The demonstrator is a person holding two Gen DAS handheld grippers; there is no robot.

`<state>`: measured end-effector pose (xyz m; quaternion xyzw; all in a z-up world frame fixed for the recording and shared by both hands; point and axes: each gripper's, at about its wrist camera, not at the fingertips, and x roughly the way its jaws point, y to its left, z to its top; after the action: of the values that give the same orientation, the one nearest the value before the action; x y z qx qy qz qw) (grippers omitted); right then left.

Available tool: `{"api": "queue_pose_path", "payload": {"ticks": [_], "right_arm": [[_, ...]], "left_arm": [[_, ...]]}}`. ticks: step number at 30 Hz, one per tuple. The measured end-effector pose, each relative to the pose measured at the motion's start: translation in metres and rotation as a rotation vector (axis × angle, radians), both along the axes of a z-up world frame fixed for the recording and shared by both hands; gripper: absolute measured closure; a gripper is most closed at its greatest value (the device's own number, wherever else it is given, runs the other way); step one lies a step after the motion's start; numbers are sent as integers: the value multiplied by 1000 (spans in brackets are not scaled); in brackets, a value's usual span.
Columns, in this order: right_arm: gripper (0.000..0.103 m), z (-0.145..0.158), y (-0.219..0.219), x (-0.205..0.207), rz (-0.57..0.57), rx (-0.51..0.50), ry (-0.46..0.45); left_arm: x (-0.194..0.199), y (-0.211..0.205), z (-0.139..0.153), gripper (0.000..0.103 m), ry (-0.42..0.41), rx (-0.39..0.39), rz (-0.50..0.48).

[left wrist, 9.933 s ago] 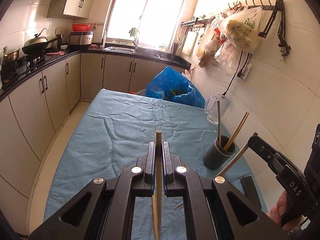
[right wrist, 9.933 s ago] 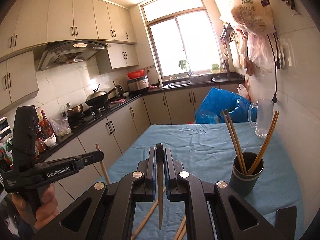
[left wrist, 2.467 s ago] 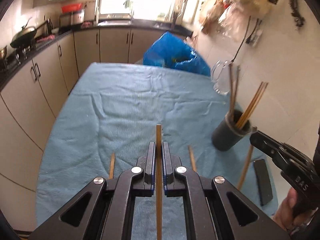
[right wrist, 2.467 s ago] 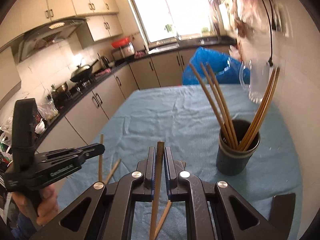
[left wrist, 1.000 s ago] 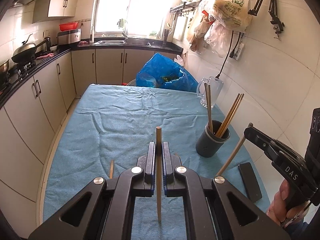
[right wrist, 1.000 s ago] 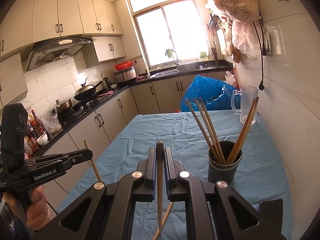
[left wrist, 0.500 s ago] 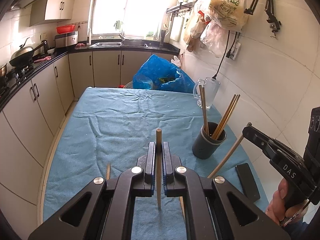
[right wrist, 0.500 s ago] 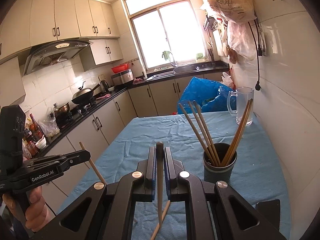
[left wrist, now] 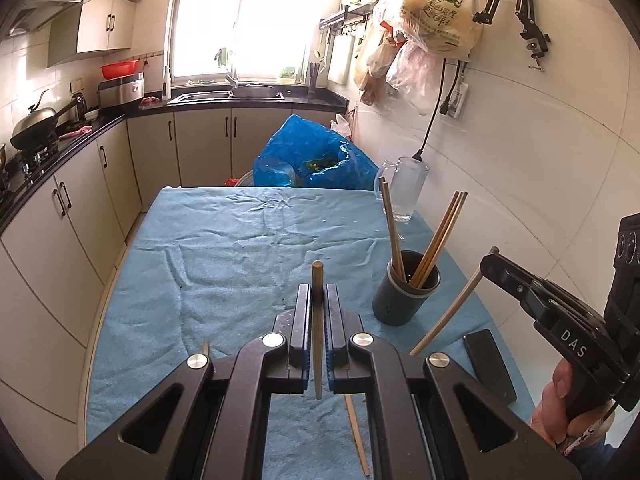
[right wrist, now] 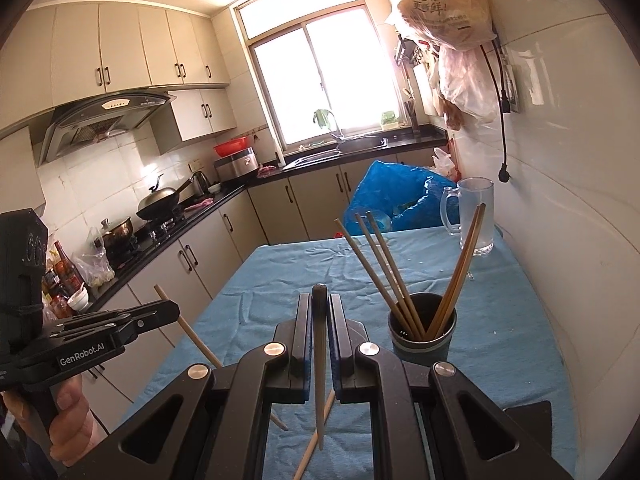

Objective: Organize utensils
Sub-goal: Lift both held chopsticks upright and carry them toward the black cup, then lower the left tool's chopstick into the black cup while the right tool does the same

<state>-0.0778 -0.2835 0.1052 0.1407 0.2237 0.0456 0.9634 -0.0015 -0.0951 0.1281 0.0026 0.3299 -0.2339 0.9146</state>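
My left gripper is shut on a wooden chopstick that stands upright between its pads, above the blue cloth. To its right stands a dark cup with several chopsticks in it. My right gripper hovers beside the cup with a slanted chopstick in its tip. In the right wrist view the right gripper is shut on that chopstick, with the cup ahead on the right. The left gripper is at the left edge. Loose chopsticks lie on the cloth.
A blue cloth covers the table. A black phone lies near the right edge and a glass mug stands at the far right corner. A blue bag sits behind the table. Cabinets run along the left and the white wall along the right.
The left gripper has drifted slightly with its chopstick, so the cup sits a little further left in its view. Both grips look unchanged.
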Motion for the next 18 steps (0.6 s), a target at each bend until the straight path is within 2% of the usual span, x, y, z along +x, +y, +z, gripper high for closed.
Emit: {"api": "queue_pose_path", "payload": {"ticks": [7, 18], "right_arm": [[95, 4, -9, -3, -24, 4, -13], [95, 49, -58, -19, -151, 18, -121]], "left_arm": [[1, -9, 7, 98, -1, -3, -21], [1, -45, 53, 98, -62, -23, -101]]}}
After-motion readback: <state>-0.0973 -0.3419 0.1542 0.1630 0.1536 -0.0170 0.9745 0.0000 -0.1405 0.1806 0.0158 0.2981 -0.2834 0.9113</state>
